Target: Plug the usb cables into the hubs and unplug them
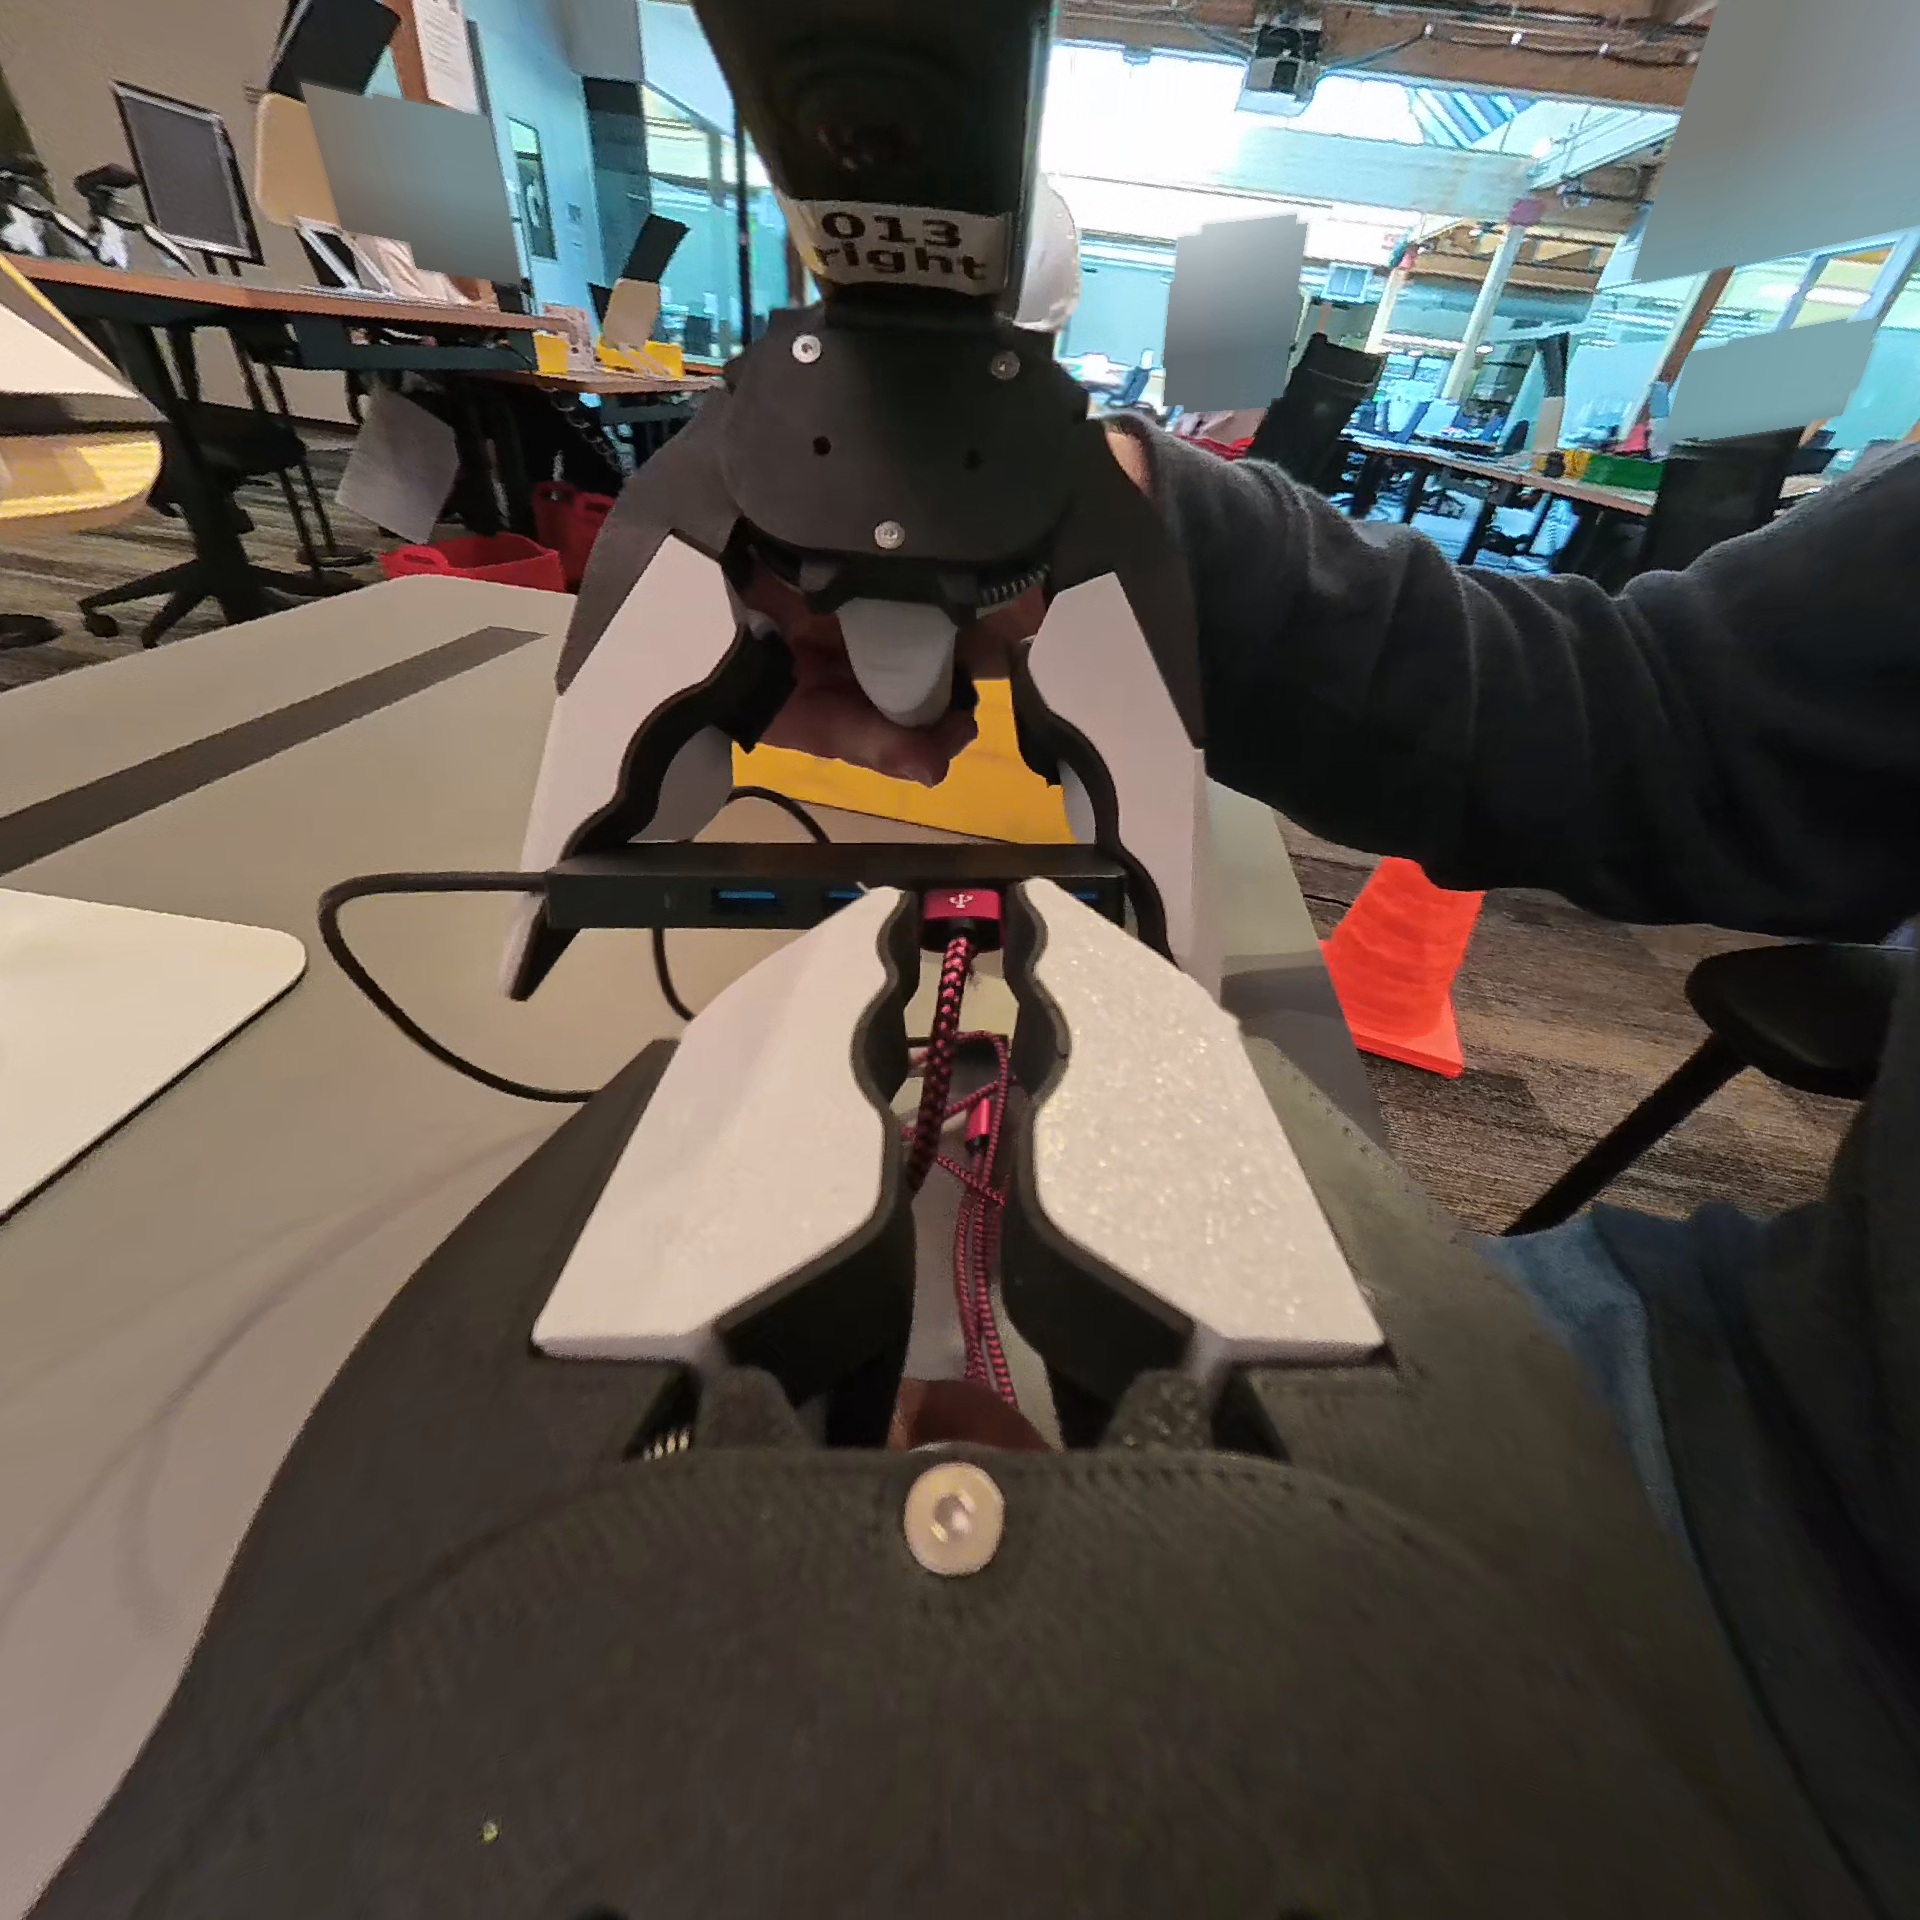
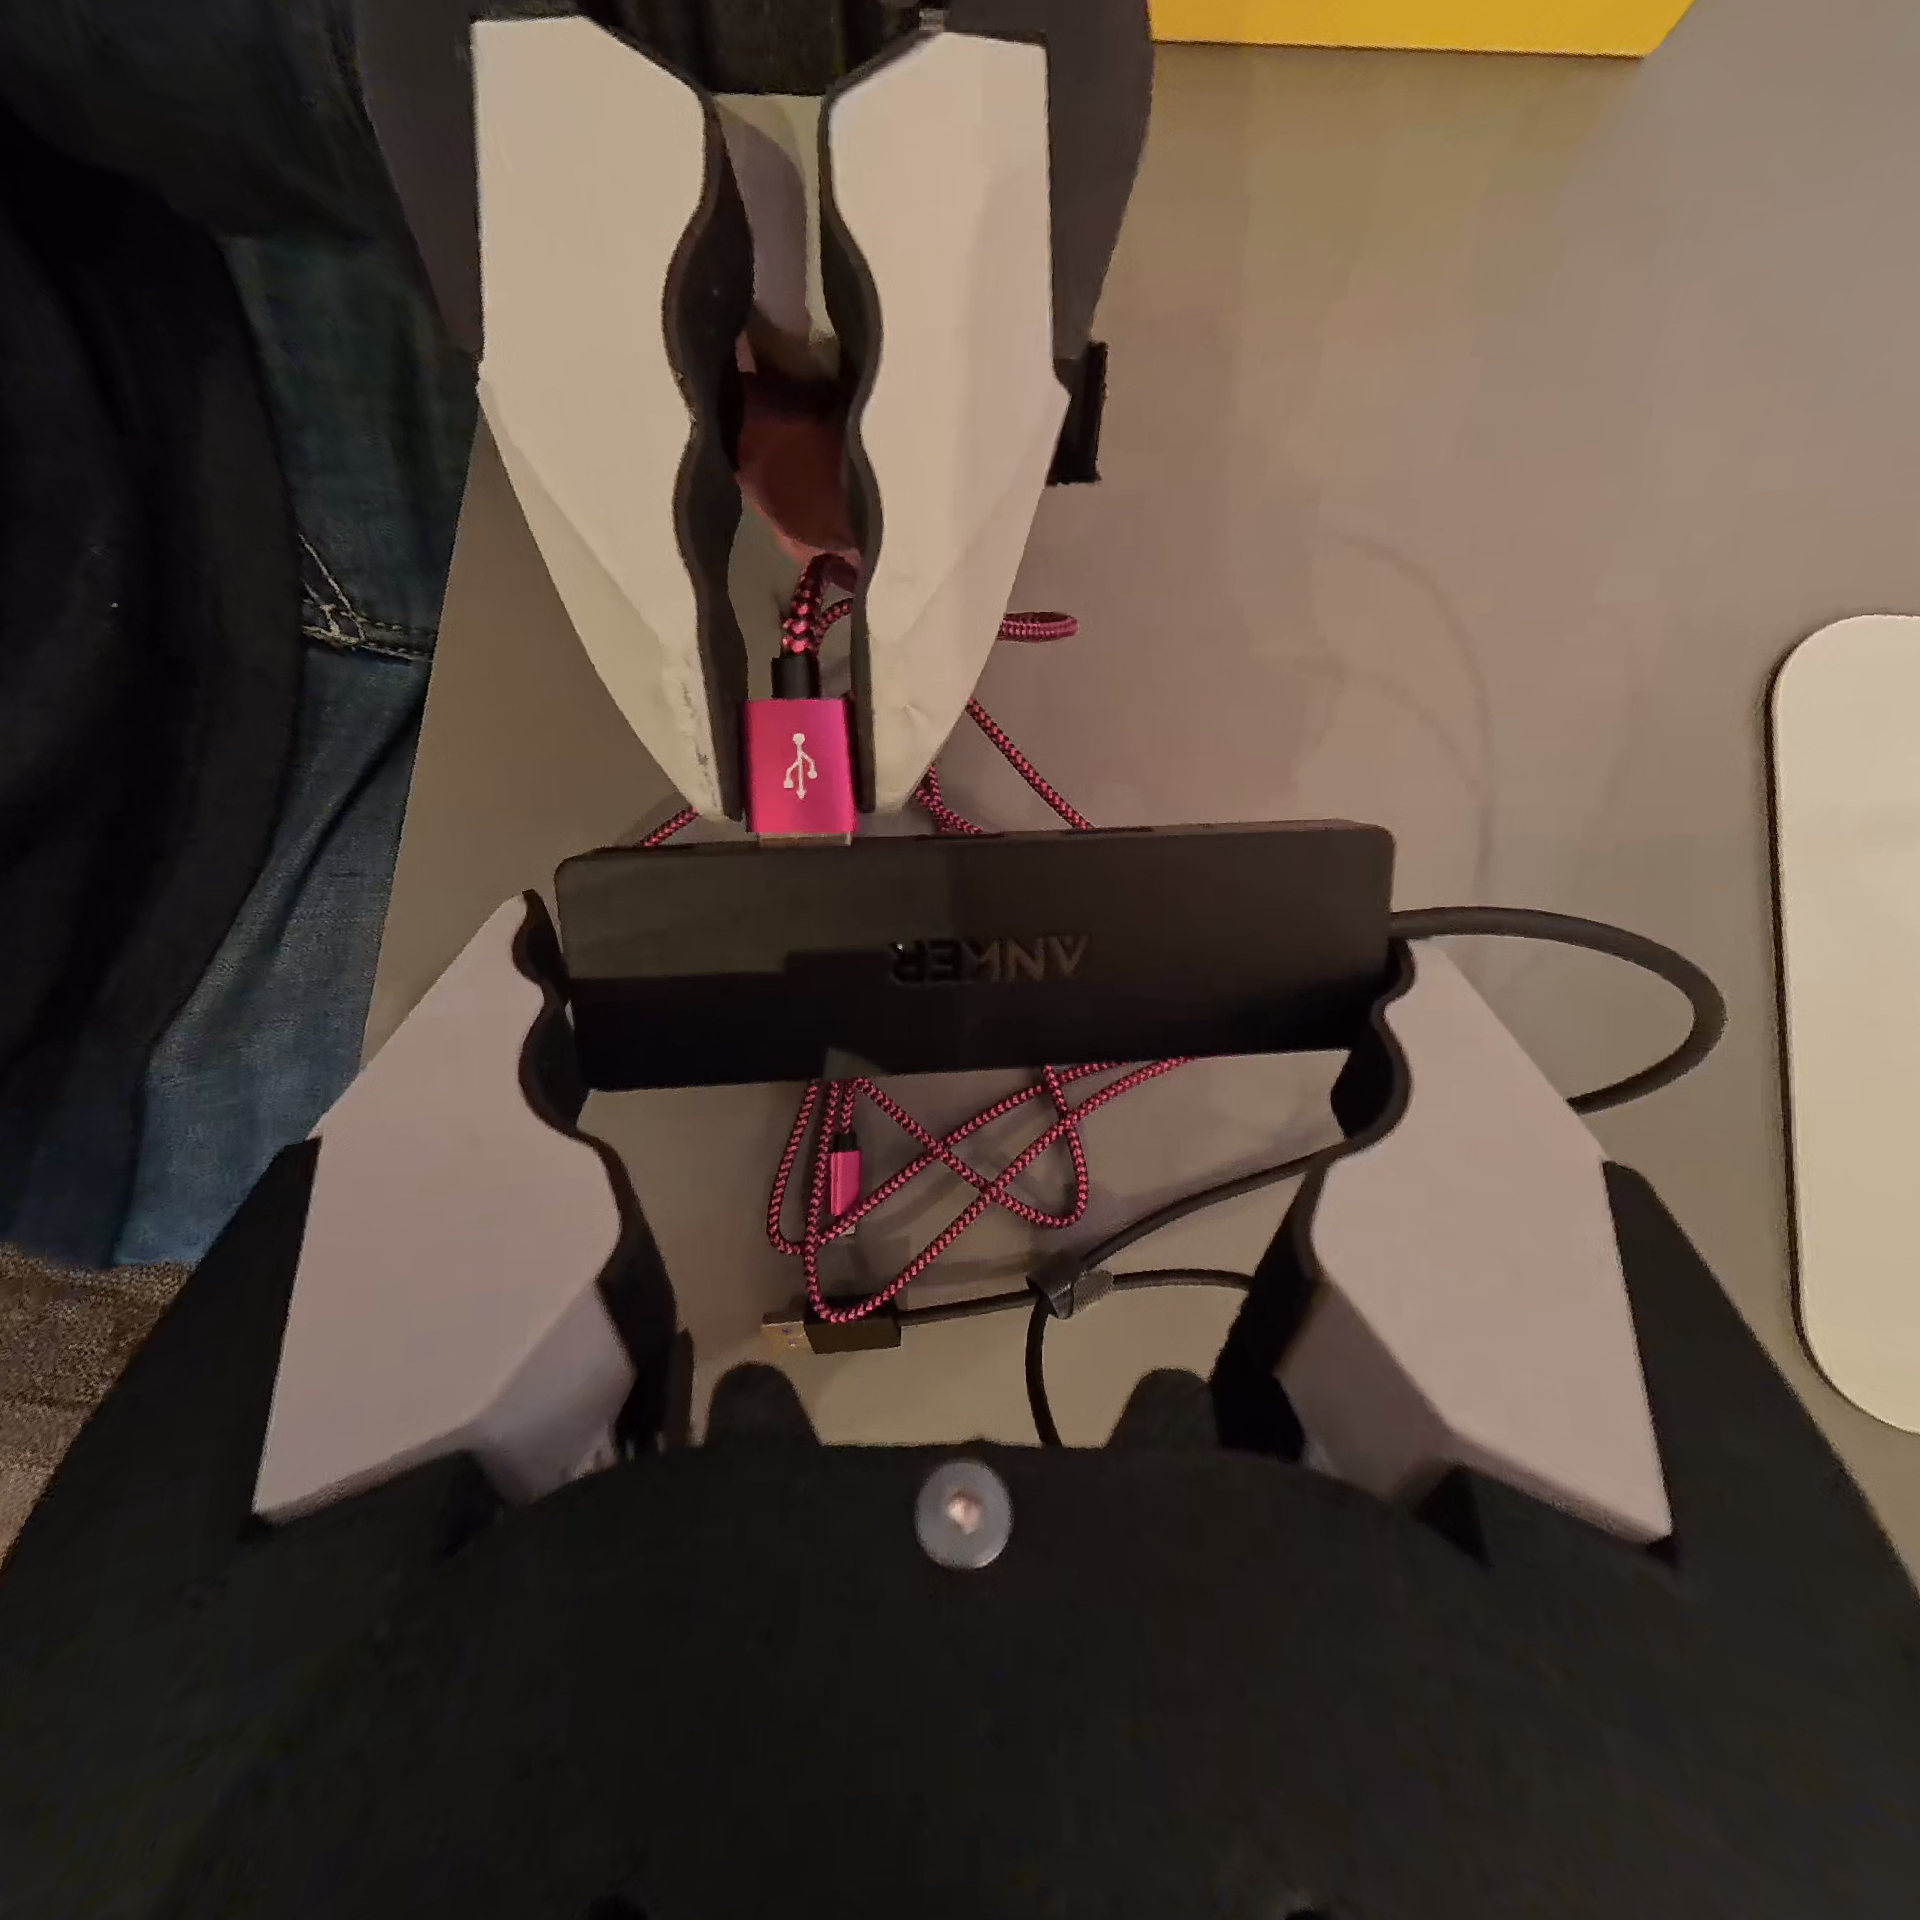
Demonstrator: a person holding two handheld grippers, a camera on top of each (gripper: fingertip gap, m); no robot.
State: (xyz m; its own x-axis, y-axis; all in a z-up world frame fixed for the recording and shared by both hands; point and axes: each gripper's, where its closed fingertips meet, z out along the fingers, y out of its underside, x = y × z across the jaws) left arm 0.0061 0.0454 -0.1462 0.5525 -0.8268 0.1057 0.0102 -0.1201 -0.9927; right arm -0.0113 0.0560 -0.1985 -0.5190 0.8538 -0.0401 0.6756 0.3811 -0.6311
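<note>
The left claw (image 1: 961, 920) clenches the pink metal USB plug (image 2: 798, 769) at the slim black plastic hub (image 2: 977, 935), which the right claw (image 2: 966, 997) grips endwise.

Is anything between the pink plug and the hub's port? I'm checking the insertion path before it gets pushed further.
Nothing visible blocks it. The left hand-held gripper holds the pink plug right at the hub, which the right hand-held gripper grips by its ends. The loose pink cable lies on the table below.
</note>
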